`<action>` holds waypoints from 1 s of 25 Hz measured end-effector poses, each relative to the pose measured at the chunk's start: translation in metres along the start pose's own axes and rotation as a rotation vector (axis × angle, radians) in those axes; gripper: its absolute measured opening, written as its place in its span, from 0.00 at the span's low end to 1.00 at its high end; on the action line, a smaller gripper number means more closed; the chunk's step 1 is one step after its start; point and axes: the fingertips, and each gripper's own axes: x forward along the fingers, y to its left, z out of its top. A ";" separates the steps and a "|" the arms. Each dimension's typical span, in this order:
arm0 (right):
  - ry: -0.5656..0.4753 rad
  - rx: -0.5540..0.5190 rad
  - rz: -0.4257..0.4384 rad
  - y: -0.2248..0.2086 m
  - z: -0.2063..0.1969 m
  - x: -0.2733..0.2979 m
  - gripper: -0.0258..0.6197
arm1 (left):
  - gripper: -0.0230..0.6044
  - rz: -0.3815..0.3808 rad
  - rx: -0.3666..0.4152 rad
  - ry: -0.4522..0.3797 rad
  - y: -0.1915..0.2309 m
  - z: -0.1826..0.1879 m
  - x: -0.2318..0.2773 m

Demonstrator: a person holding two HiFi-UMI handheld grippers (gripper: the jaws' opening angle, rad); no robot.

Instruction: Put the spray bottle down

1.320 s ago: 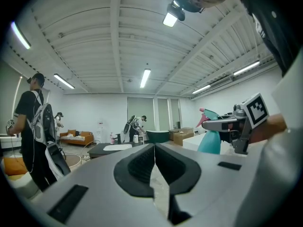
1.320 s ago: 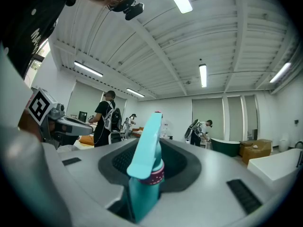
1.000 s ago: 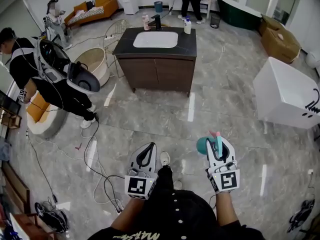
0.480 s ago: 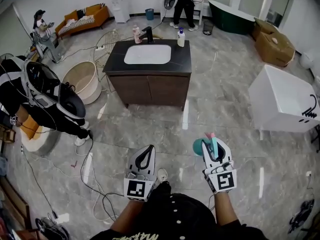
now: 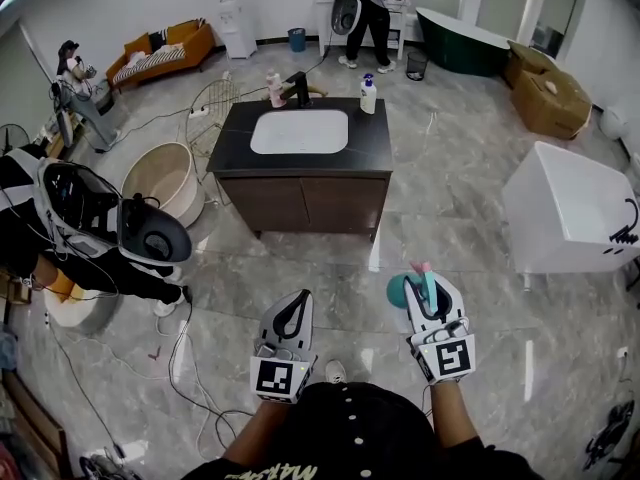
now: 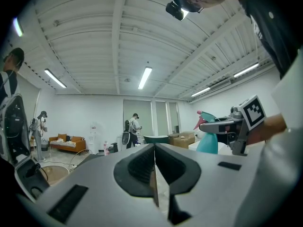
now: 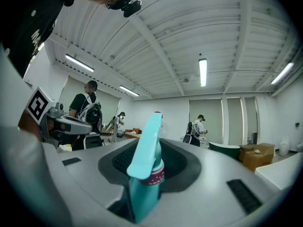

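Marble floor [image 5: 450,218] separates you from the vanity counter [image 5: 372,146]; your right gripper [image 5: 432,290] clamps the teal spray bottle [image 5: 402,290] in mid-air, left gripper [image 5: 293,313] closed and empty, so an early release would likely drop it.

Right gripper [image 5: 430,284] hides most of the spray bottle [image 5: 400,290].

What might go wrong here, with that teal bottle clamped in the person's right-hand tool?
1. The right gripper seems to pinch the spray bottle only near its trigger head, so it might slip or tilt.
2. Loose cables lie on the floor near the person's feet, a possible trip.
3. If it goes on the countertop, the white bottle there might get knocked.
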 end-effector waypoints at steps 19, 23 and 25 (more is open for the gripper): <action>0.023 -0.019 -0.051 -0.049 -0.023 0.111 0.21 | 0.06 -0.040 -0.033 0.024 0.059 -0.021 0.104; -0.011 -0.013 -0.033 -0.077 -0.034 0.153 0.21 | 0.06 -0.029 -0.008 0.024 0.070 -0.022 0.149; -0.027 -0.006 -0.021 -0.093 -0.035 0.178 0.21 | 0.06 -0.027 0.003 0.044 0.076 -0.019 0.175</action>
